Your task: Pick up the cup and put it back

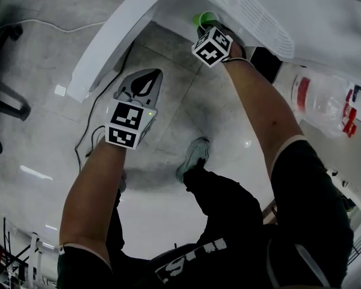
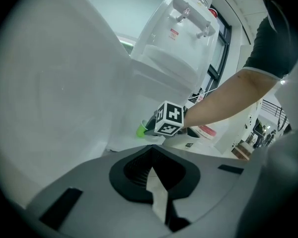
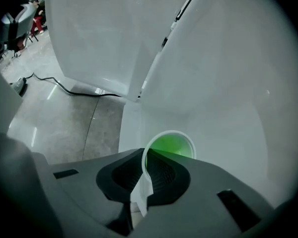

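A green cup (image 1: 204, 19) with a white rim is held at the foot of a white water dispenser (image 1: 259, 17). My right gripper (image 1: 206, 29) is shut on the cup's near wall. In the right gripper view the cup (image 3: 173, 145) opens toward the camera, and the right gripper (image 3: 145, 168) pinches its rim, one jaw inside and one outside. My left gripper (image 1: 145, 78) hangs lower left over the floor, shut and holding nothing. The left gripper view shows that gripper (image 2: 152, 166) closed, with the cup (image 2: 141, 130) and the right gripper's marker cube (image 2: 169, 119) beyond it.
A white cabinet panel (image 1: 117, 38) stands left of the cup. A black cable (image 1: 91, 116) runs across the grey floor. A clear plastic water bottle (image 1: 319, 98) lies at the right. The person's shoe (image 1: 192, 158) is on the floor below the grippers.
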Tool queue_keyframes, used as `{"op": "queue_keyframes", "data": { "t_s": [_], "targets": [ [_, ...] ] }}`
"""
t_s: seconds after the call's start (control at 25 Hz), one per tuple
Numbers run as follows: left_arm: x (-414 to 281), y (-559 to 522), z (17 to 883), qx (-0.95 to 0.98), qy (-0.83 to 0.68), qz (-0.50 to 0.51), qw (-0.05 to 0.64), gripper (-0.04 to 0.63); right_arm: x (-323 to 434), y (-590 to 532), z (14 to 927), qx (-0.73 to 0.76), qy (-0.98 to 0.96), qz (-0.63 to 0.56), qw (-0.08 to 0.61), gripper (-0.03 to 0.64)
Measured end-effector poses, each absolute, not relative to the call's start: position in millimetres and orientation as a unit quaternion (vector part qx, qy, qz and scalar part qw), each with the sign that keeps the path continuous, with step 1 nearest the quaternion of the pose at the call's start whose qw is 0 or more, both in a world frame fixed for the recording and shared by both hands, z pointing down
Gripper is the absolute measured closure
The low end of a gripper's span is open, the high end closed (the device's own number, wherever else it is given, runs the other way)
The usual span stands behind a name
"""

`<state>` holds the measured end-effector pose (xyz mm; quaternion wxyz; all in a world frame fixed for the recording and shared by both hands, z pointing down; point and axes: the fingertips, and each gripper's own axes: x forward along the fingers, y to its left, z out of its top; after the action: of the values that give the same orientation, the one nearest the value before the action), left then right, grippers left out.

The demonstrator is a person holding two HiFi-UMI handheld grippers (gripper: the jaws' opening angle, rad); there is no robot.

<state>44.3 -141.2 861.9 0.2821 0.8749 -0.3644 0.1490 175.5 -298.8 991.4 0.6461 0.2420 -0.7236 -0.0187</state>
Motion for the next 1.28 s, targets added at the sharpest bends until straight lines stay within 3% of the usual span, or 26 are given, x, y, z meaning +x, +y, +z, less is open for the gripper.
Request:
{"op": "queue_keyframes", "data": {
  "t_s": [0.36,0.4,0.44,0.48,0.88,1.28],
  "targets": [
    [44.8,-141.8,866.1,0.876,-0.357,0.146,0.291,0.595,176.5,-311.1,999.2,0.25,-0.716,-0.024,0.651,0.574],
    [43.5,-142.9,866.9,0.875,-0.358,0.146,0.292,0.595,175.5,-311.6,999.4,0.251,-0.716,-0.021,0.651,0.555],
    [41.9,-144.0,867.7,0.874,-0.359,0.147,0.292,0.595,174.4,-311.6,999.9,0.251,-0.717,-0.019,0.65,0.463],
    [40.7,-144.7,868.4,0.873,-0.361,0.147,0.294,0.595,173.7,-311.3,1000.1,0.251,-0.716,-0.02,0.651,0.412],
    [51.2,-135.8,849.6,0.878,-0.348,0.137,0.3,0.595,162.5,-301.1,962.8,0.279,-0.73,-0.035,0.623,0.382],
    [46.3,-105.3,762.6,0.878,-0.351,0.135,0.295,0.595,152.4,-223.3,878.7,0.305,-0.747,0.041,0.59,0.383]
  ]
}}
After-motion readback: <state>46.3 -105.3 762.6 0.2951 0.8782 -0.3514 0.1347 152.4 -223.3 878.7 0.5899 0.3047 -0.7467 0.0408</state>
